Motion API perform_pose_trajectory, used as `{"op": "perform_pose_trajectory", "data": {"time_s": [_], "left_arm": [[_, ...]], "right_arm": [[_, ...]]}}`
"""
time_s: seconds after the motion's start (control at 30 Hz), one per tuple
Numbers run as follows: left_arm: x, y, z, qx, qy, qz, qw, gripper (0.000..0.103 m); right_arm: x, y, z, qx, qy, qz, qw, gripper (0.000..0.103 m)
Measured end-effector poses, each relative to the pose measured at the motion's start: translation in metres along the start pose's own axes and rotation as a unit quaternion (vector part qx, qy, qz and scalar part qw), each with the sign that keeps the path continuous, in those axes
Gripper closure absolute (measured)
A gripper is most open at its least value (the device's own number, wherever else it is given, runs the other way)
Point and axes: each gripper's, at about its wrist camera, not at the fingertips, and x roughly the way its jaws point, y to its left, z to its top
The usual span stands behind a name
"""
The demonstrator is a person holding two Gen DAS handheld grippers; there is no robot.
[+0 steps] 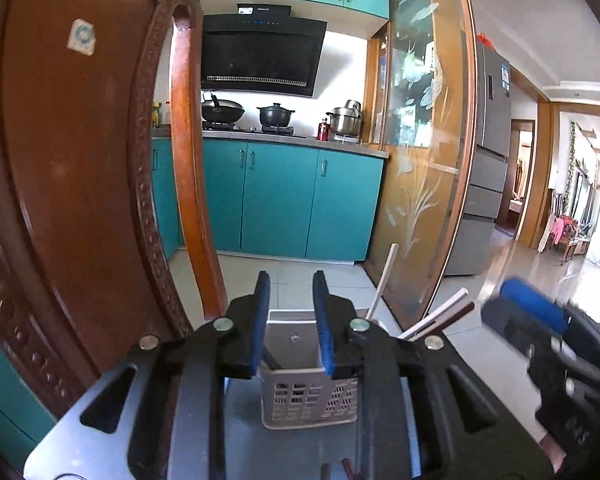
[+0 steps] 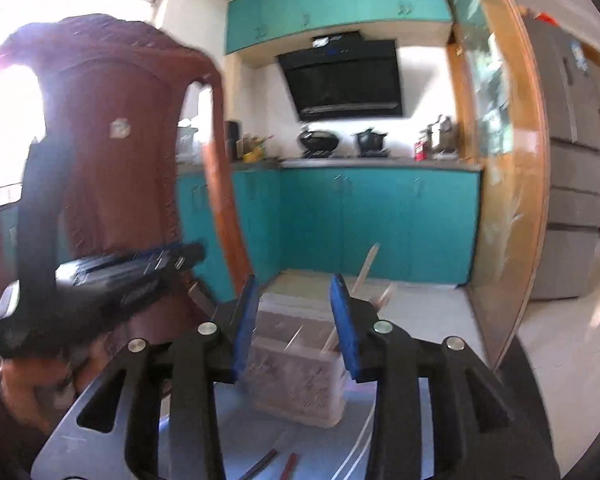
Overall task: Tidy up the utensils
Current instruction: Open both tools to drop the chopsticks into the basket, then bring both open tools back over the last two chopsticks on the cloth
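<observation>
Utensils (image 2: 279,467) lie loose on the tabletop (image 2: 236,432) at its near edge, just under the right gripper (image 2: 296,320): a dark stick and a reddish one side by side, with pale sticks (image 2: 358,450) curving off toward the right; whether they are chopsticks I cannot say for sure, as this view is blurred. Beyond them, further in from the near edge, stands the basket (image 1: 310,398), a pale slotted caddy that already holds several pale and dark sticks (image 1: 434,320) leaning out of its right side. Both tongs stand apart with nothing between the pads: the left gripper (image 1: 290,320) frames the basket's back wall, and the right one looks at the same basket from slightly further right. The step in hand looks like fetching the next loose stick. To do it well, I would drop the right gripper low and nearly flat to the tabletop, straddle one stick across its width near the middle, and close only once both pads flank it. Thin sticks will likely roll or pivot if caught off-centre. The chair (image 1: 80,184) stands close on the left, so lifts should stay clear of it.
</observation>
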Motion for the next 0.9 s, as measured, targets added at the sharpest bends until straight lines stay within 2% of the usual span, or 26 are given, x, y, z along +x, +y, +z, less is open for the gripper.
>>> {"op": "perform_pose_trajectory", "data": {"time_s": [0.1,0.13,0.17,0.27,0.37,0.57,0.73,0.9], "left_arm": [[-0.007,0.001,-0.007,0.007,-0.014,0.009,0.9998,0.064],[-0.012,0.002,-0.011,0.013,-0.019,0.016,0.9996,0.059],[-0.014,0.002,-0.015,0.023,-0.022,0.025,0.9992,0.054],[-0.013,0.003,-0.027,0.033,-0.008,0.03,0.999,0.053],[-0.009,0.007,-0.034,0.028,0.013,0.026,0.9992,0.052],[-0.009,0.01,-0.043,0.03,0.028,0.027,0.9988,0.044],[-0.009,0.01,-0.049,0.039,0.034,0.03,0.9982,0.044],[-0.008,0.009,-0.054,0.044,0.041,0.031,0.9977,0.043]], "right_arm": [[0.002,0.006,-0.033,-0.025,0.044,0.006,0.999,0.056],[0.006,0.008,-0.045,-0.032,0.068,0.003,0.997,0.056],[0.016,0.008,-0.062,-0.039,0.11,0.0,0.993,0.056],[0.046,0.005,-0.1,-0.054,0.218,-0.03,0.974,0.056],[0.062,0.004,-0.122,-0.066,0.274,-0.053,0.958,0.056],[0.077,0.001,-0.146,-0.048,0.346,-0.035,0.936,0.056],[0.083,0.013,-0.16,-0.059,0.373,-0.021,0.926,0.056],[0.09,0.02,-0.17,-0.068,0.388,-0.024,0.919,0.056]]}}
